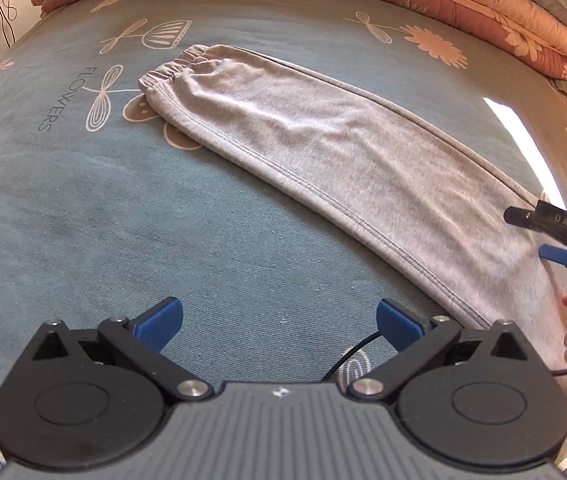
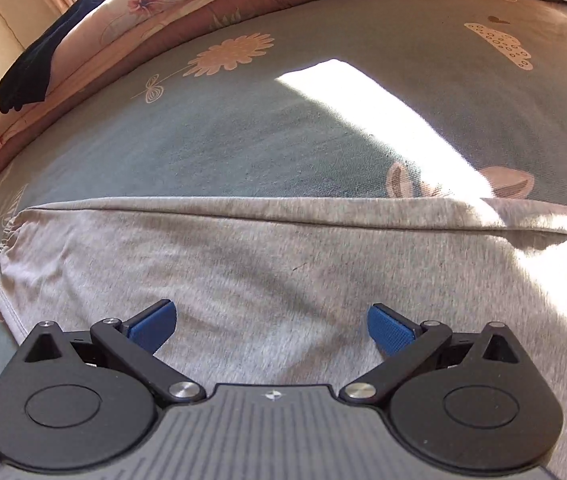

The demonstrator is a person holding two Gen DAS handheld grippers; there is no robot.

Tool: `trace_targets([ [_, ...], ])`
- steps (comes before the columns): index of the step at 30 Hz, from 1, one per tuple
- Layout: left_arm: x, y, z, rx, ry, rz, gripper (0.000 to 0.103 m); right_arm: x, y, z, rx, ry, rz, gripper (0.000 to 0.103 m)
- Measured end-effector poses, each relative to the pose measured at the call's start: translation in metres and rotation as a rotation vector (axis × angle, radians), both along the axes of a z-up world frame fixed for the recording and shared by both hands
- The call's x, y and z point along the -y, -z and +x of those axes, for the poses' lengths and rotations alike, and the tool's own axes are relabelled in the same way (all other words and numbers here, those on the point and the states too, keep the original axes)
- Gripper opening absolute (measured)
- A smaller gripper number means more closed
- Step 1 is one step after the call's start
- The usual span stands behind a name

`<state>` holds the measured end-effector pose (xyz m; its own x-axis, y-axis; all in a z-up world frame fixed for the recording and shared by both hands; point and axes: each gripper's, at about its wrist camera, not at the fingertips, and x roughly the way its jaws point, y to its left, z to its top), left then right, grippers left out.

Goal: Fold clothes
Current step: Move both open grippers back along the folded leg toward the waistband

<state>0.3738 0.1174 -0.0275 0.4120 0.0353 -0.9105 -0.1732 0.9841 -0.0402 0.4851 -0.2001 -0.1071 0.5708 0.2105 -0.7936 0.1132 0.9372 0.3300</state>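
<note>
Your pants point(image 1: 323, 152) lay flat on the sheet point(image 1: 83, 220), already doubled leg on leg, a long grey strip. In the left wrist view the long axis ran from the elastic waistband point(image 1: 171, 68) at the far left down toward the near right, where the cloth passed under your right gripper point(image 1: 539, 236) and out of frame. The leg ends were not visible in either view.

Your left gripper point(image 1: 279, 322) had its fingers spread wide with nothing between them, and it sat over bare sheet, not over cloth. The pants lay ahead and to its right, with the near stitched edge point(image 1: 323, 196) closest to its right finger, while the waistband was well apart, up and to the left.

Your right gripper point(image 2: 271, 324) was also spread and held nothing. It hung directly above the cloth, so it was the nearer of the two. From its camera the strip ran crosswise, left to right, with the far folded edge point(image 2: 243, 204) ahead of the fingers and a gathered end point(image 2: 7, 240) at the left.

I judge the next fold to be end to end along that axis. Your right hand was placed to pinch straight down; your left would first have to travel to the waistband.
</note>
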Motion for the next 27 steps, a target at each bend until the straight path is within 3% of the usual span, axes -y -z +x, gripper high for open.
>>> trace_targets([
  [6, 0.014, -0.006, -0.001, 0.01, 0.003, 0.007, 0.102, 0.029, -0.023, -0.027, 0.036, 0.041, 0.01, 0.103],
  [13, 0.04, -0.014, 0.003, 0.011, 0.058, -0.022, 0.102, 0.078, 0.005, -0.019, -0.045, 0.124, -0.023, 0.103],
  [16, 0.052, -0.017, 0.003, 0.012, 0.098, -0.015, 0.102, 0.089, -0.017, -0.023, 0.003, 0.137, 0.004, 0.103],
  [21, 0.069, -0.028, 0.005, 0.019, 0.192, -0.036, 0.102, 0.108, -0.058, -0.08, 0.015, 0.162, 0.029, 0.103],
  [27, 0.077, -0.046, 0.015, 0.073, 0.328, -0.025, 0.102, 0.131, -0.095, -0.187, -0.171, 0.182, -0.128, 0.103],
])
